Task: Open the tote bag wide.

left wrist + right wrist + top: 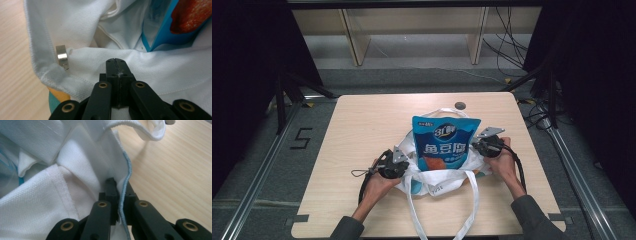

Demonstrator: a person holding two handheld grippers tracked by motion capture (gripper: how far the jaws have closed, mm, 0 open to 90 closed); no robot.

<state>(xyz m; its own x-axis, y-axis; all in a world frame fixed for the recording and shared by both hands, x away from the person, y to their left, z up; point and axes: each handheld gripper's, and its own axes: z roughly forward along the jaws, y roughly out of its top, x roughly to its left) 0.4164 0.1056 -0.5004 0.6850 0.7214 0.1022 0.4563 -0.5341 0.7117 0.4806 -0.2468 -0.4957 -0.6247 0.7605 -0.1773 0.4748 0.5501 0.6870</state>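
A white cloth tote bag (432, 184) lies at the middle of the wooden table (362, 125), and a blue snack packet (445, 145) stands up out of its mouth. My left gripper (403, 162) is at the bag's left side; in the left gripper view its jaws (116, 62) are pressed together on the white cloth (82, 60), near a small metal clasp (61, 55) and the packet's blue edge (160, 32). My right gripper (478, 146) is at the bag's right side, shut (118, 185) on the bag's pale blue stitched rim (128, 167). Each gripper is held by a hand.
The bag's long white handles (473, 200) trail toward the table's near edge, and one loop (140, 131) lies on the bare wood (175, 170). A small grey disc (460, 105) sits at the far edge. Beyond the table are wooden shelving legs (354, 40) and cables (507, 45).
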